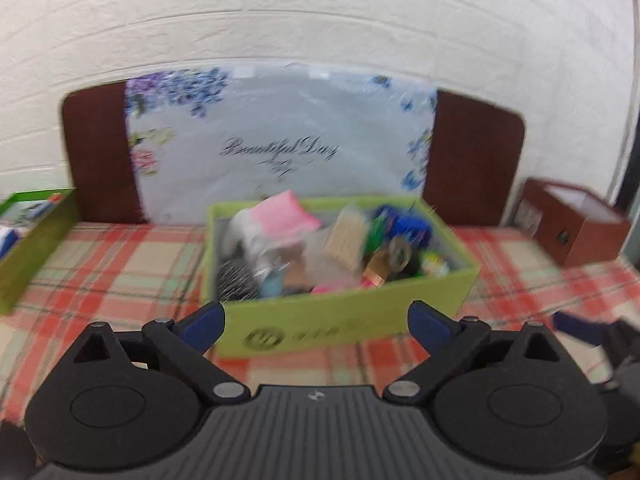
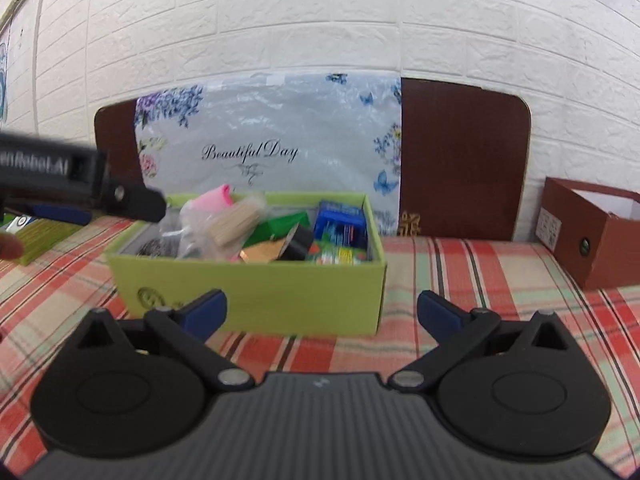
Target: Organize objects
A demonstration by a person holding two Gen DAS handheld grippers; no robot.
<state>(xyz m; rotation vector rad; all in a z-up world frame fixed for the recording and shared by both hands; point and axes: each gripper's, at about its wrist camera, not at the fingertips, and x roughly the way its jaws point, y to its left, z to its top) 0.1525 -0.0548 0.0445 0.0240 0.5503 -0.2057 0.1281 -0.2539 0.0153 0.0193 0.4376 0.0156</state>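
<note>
A green open box (image 1: 352, 322) (image 2: 280, 300) full of small items stands on the plaid tablecloth. It holds a pink packet (image 1: 286, 216) (image 2: 218, 196), a toothpick bundle (image 1: 346, 240) (image 2: 234, 224), a blue pack (image 2: 340, 224) and more. My left gripper (image 1: 316, 320) is open and empty, just in front of the box. My right gripper (image 2: 322, 310) is open and empty, in front of the box's right half. The left gripper's body (image 2: 80, 188) shows at the left of the right wrist view.
A second green box (image 1: 36, 236) (image 2: 44, 236) stands at the left. A brown box (image 1: 576, 224) (image 2: 592, 232) stands at the right. A brown board with a floral "Beautiful Day" bag (image 1: 280, 148) (image 2: 264, 148) leans on the white brick wall behind.
</note>
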